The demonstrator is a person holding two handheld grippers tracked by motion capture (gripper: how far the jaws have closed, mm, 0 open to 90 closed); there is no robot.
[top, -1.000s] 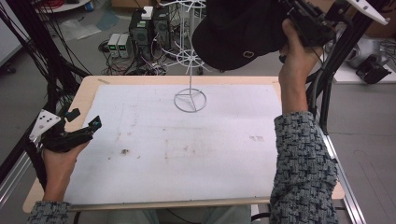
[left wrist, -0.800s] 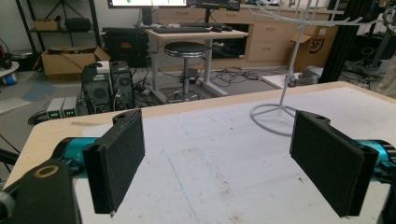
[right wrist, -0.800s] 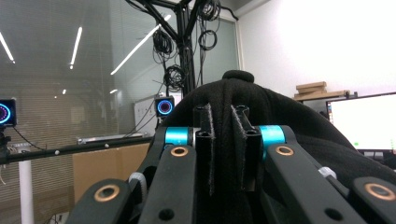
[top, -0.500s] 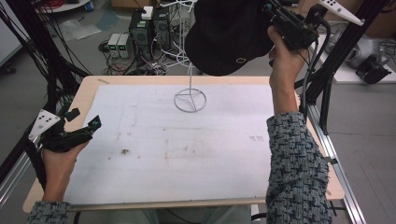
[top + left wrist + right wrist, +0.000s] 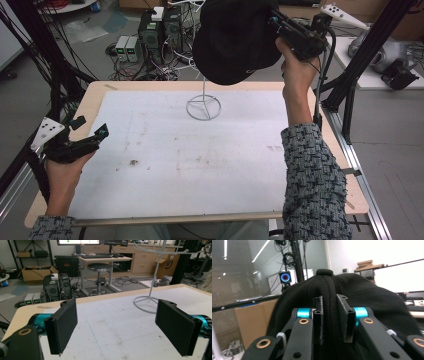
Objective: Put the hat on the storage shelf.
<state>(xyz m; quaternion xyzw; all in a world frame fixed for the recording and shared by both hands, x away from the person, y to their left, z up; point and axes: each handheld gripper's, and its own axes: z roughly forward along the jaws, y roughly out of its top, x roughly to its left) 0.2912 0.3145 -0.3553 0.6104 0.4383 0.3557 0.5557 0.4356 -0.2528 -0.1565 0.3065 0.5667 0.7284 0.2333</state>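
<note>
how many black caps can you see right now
1. The black cap hangs pinched in the right gripper, above the white wire stand at the table's far edge.

Overhead forward-down, two tongs-mounted close views

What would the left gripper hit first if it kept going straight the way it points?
Probably nothing soon: the left gripper, jaws open, points across the bare white mat. The wire stand's ring base lies right of centre, so it might graze it; depth is unclear.
</note>
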